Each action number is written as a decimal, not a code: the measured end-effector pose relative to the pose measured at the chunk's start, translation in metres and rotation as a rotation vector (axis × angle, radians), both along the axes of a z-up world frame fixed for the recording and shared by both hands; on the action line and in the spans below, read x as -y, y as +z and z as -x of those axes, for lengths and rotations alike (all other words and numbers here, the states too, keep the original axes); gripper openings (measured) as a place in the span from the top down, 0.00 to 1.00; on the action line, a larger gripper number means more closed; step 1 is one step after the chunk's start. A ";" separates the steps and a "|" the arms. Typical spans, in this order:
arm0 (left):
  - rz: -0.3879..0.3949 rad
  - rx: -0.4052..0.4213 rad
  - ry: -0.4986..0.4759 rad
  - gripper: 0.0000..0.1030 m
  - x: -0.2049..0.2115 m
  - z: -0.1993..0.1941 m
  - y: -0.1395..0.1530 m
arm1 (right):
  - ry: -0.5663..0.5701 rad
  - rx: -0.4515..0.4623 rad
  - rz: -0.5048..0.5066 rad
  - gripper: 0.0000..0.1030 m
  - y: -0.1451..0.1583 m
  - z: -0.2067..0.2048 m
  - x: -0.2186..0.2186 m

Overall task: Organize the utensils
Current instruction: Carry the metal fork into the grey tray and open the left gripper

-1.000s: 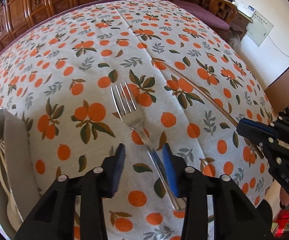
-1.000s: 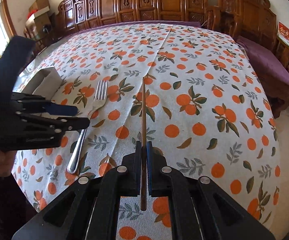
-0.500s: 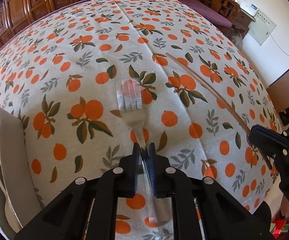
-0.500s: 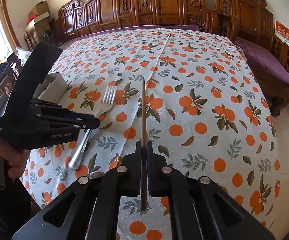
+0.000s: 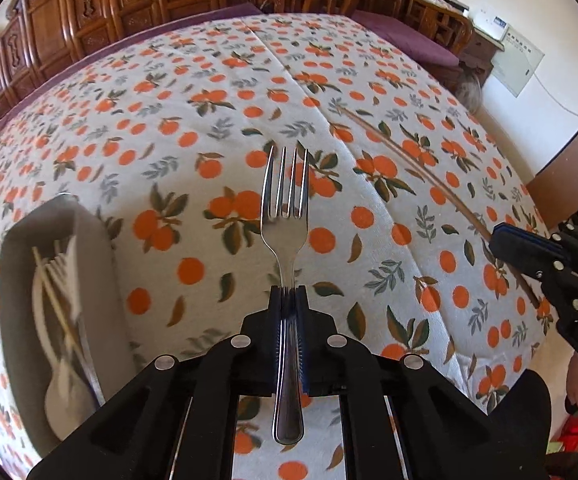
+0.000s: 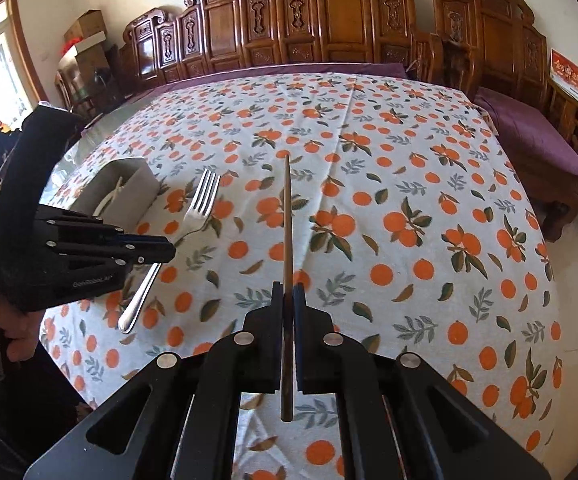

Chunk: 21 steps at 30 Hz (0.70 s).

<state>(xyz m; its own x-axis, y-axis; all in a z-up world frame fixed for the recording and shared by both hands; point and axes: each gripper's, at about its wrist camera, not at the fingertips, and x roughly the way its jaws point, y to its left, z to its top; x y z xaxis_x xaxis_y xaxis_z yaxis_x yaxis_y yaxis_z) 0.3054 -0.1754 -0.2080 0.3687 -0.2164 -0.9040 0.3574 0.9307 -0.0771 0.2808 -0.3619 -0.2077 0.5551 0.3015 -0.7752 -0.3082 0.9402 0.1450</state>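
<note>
My left gripper [image 5: 289, 294] is shut on the handle of a silver fork [image 5: 285, 204], held above the tablecloth with tines pointing away. The fork also shows in the right wrist view [image 6: 199, 208], with the left gripper [image 6: 169, 250] around its handle. My right gripper [image 6: 287, 290] is shut on a brown chopstick [image 6: 287, 216] that points straight forward; it shows in the left wrist view [image 5: 421, 168] too, with the right gripper [image 5: 501, 240] at its end. A grey utensil box [image 5: 89, 260] at the left holds a white spoon, a chopstick and other utensils.
The table carries an orange-print tablecloth [image 6: 409, 200]. The grey box also shows at the left in the right wrist view [image 6: 137, 190]. Carved wooden chairs [image 6: 329, 12] stand along the far side. A purple-cushioned bench [image 6: 529, 140] is at the right.
My left gripper closed on the fork's handle and lifted it off the cloth; the fork now points straight ahead. My right gripper stays shut on the chopstick and has risen slightly.
</note>
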 end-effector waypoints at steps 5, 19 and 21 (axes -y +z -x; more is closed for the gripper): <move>0.015 0.027 0.013 0.94 -0.017 0.005 0.016 | 0.013 0.013 -0.005 0.94 0.007 0.000 -0.014; 0.081 0.114 0.053 0.94 -0.067 0.024 0.062 | 0.058 0.043 -0.024 0.94 0.026 0.001 -0.054; 0.091 0.122 0.064 0.94 -0.074 0.026 0.067 | 0.064 0.046 -0.029 0.94 0.028 0.001 -0.059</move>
